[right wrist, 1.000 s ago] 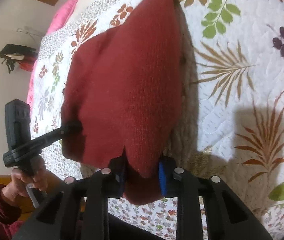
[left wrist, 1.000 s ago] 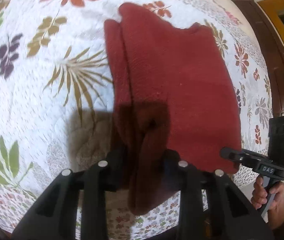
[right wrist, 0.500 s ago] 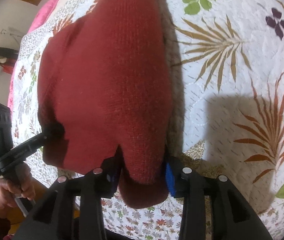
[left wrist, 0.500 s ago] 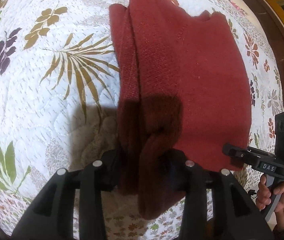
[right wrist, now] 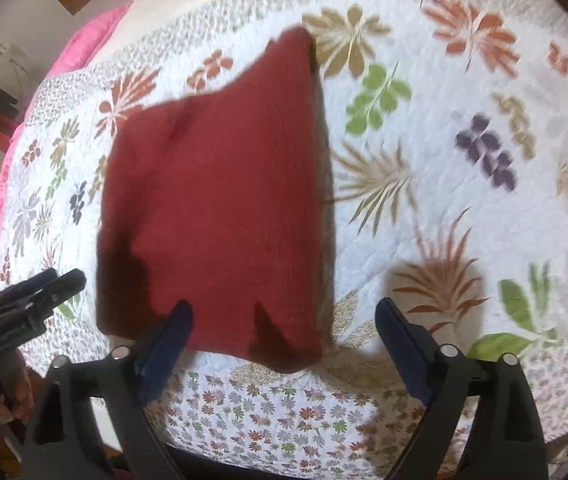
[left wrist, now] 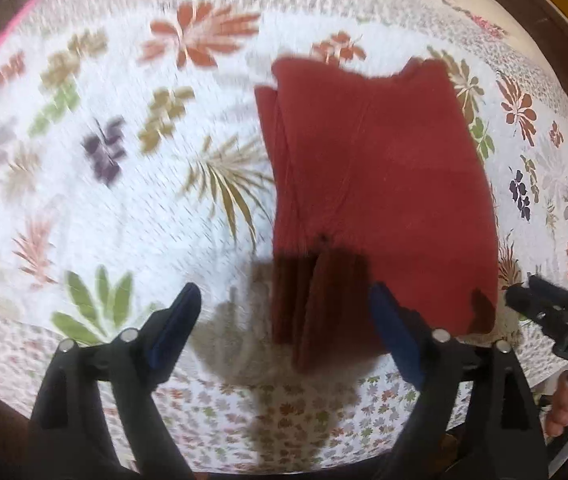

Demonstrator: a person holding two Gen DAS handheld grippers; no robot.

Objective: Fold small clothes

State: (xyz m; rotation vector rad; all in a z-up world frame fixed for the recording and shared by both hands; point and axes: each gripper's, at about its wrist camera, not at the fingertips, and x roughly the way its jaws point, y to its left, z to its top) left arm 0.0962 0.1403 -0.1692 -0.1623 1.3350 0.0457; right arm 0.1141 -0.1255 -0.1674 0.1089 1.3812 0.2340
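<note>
A dark red knitted garment [left wrist: 376, 192] lies folded flat on the flowered quilt [left wrist: 116, 208], its layered edge toward the left. My left gripper [left wrist: 286, 312] is open, lifted back above the garment's near left corner, nothing between its fingers. In the right wrist view the same red garment [right wrist: 220, 208] lies flat near the bed's front edge. My right gripper [right wrist: 284, 324] is open too, hovering over the garment's near right corner and holding nothing. Each gripper shows at the edge of the other's view: right gripper [left wrist: 524, 296], left gripper [right wrist: 64, 284].
The white quilt [right wrist: 444, 200] with leaf and flower prints covers the bed. A pink pillow [right wrist: 84, 44] lies at the far end. A dark wooden bed frame [left wrist: 564, 40] runs along the far right. A person's hand [left wrist: 564, 404] grips the right gripper's handle.
Both grippers have opened and let go of the red garment, then pulled back and up. The garment now rests flat on the quilt.
</note>
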